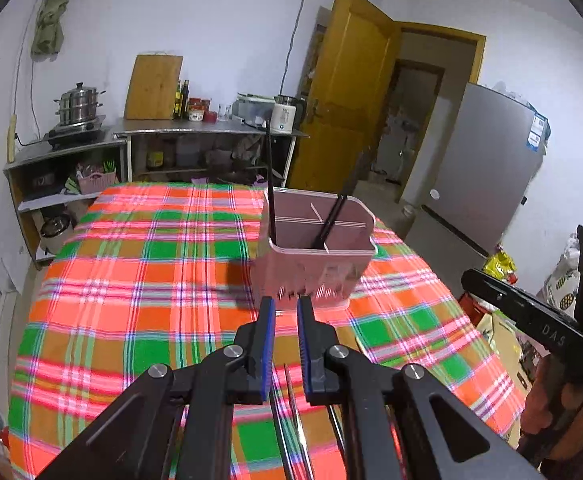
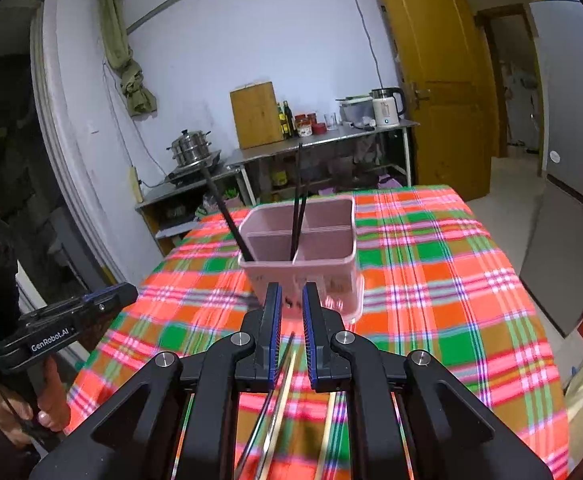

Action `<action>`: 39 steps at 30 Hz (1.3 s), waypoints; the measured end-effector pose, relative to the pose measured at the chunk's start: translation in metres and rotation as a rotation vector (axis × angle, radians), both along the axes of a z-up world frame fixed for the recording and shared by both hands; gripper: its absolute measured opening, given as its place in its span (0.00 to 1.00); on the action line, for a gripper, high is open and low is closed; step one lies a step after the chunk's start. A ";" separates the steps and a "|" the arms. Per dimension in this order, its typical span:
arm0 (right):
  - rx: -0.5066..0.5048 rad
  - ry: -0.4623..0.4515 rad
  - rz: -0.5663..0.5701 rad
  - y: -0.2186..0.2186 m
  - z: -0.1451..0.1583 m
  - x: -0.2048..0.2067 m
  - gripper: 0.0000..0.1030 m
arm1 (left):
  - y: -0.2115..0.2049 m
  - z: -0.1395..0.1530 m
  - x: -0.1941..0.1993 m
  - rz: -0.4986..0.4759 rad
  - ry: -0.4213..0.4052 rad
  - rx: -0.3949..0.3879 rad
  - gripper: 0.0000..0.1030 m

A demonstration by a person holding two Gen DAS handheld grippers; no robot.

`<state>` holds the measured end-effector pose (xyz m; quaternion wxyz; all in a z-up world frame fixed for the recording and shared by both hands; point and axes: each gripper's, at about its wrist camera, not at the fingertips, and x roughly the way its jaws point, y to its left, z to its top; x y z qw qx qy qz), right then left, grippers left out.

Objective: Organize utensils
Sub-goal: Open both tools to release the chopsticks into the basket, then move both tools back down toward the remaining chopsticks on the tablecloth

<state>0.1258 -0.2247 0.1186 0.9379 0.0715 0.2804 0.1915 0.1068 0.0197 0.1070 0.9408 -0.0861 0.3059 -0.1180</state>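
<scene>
Right wrist view is showing the right gripper (image 2: 291, 292) slightly parted, empty, hovering over loose chopsticks (image 2: 279, 392) beneath its fingers. Ahead, the pink holder (image 2: 311, 264) is waiting; the left gripper (image 1: 285, 306) is likewise parted, empty. Next comes a downward pinch.

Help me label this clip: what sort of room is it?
Most likely a home kitchen with a dining table: a steamer pot on a stove, an electric kettle and cutting board on a metal counter, and a refrigerator by the door.

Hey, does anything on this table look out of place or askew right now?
Yes. Several metal chopsticks lie loose on the plaid tablecloth, not in the pink utensil holder. In the holder, one black chopstick leans far left, apart from the other two. Nothing looks spilled or broken.
</scene>
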 end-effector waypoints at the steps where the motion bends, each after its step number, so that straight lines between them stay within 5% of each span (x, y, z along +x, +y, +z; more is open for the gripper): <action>1: -0.002 0.004 0.001 0.000 -0.003 -0.003 0.10 | 0.000 -0.004 -0.003 -0.001 0.004 0.003 0.10; 20: -0.019 0.075 -0.007 -0.002 -0.047 -0.027 0.10 | -0.005 -0.056 -0.009 -0.014 0.096 0.022 0.10; 39: -0.044 0.169 0.040 0.019 -0.083 -0.009 0.10 | -0.017 -0.123 0.054 -0.029 0.283 0.038 0.10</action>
